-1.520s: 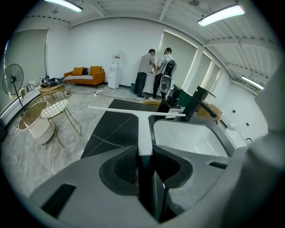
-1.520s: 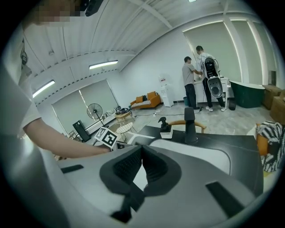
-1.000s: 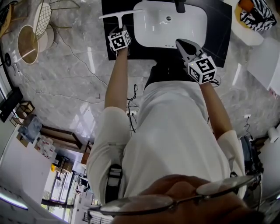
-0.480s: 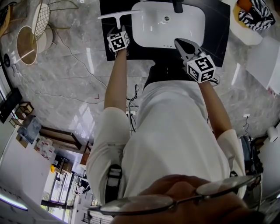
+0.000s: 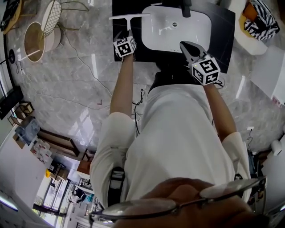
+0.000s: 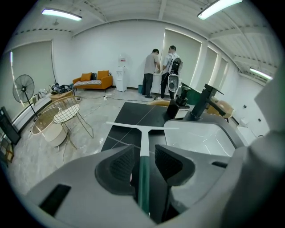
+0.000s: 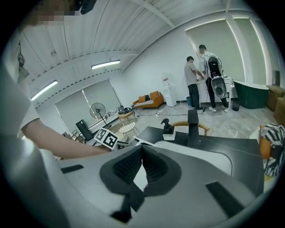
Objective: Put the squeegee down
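Observation:
The squeegee (image 5: 129,18), with a white blade and a dark green handle (image 6: 143,178), lies on the black counter (image 5: 122,26) just left of the white basin (image 5: 196,33). My left gripper (image 5: 128,36) is at the handle's near end. Its jaws have just been opening, and they stand open with the handle between the pads (image 6: 122,162), not pressed. In the left gripper view the blade (image 6: 142,128) lies crosswise ahead of that gripper (image 6: 144,153). My right gripper (image 5: 189,46) hovers at the basin's front edge. It (image 7: 141,149) is shut with nothing in it.
A black faucet (image 5: 185,6) stands behind the basin, with a soap dispenser (image 6: 171,109) beside it. A wire chair (image 5: 51,15) and a round tub (image 5: 35,40) sit on the marble floor to the left. Two people (image 6: 160,71) stand far back.
The left gripper has drawn back a little from the blade and risen, while the squeegee stays on the counter. The right gripper has kept still.

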{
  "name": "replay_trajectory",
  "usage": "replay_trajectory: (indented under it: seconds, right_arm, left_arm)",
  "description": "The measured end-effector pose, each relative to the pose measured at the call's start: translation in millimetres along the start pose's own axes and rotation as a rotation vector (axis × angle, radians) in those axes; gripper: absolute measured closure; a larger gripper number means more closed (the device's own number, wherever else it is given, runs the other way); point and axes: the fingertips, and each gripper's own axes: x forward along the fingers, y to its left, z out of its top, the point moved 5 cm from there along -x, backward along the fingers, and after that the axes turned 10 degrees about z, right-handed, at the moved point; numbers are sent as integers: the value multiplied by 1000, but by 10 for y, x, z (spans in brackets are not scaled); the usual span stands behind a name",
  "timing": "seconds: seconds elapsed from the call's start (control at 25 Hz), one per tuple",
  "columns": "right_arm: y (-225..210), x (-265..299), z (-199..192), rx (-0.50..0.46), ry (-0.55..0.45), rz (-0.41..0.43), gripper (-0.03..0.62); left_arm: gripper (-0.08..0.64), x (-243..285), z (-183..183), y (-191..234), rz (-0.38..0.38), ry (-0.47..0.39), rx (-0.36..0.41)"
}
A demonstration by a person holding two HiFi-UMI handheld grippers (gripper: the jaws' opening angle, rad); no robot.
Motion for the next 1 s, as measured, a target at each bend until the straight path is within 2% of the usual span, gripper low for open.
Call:
replay_trajectory:
  seconds: [0.56, 1.0]
  right_arm:
    - [533, -182, 64, -109, -51, -15, 586]
    - [842, -314, 93, -173, -76, -19, 586]
  left_arm:
    - [425, -1115, -9, 50, -79, -166, -89]
    - [468, -1930, -81, 196, -79, -277, -125]
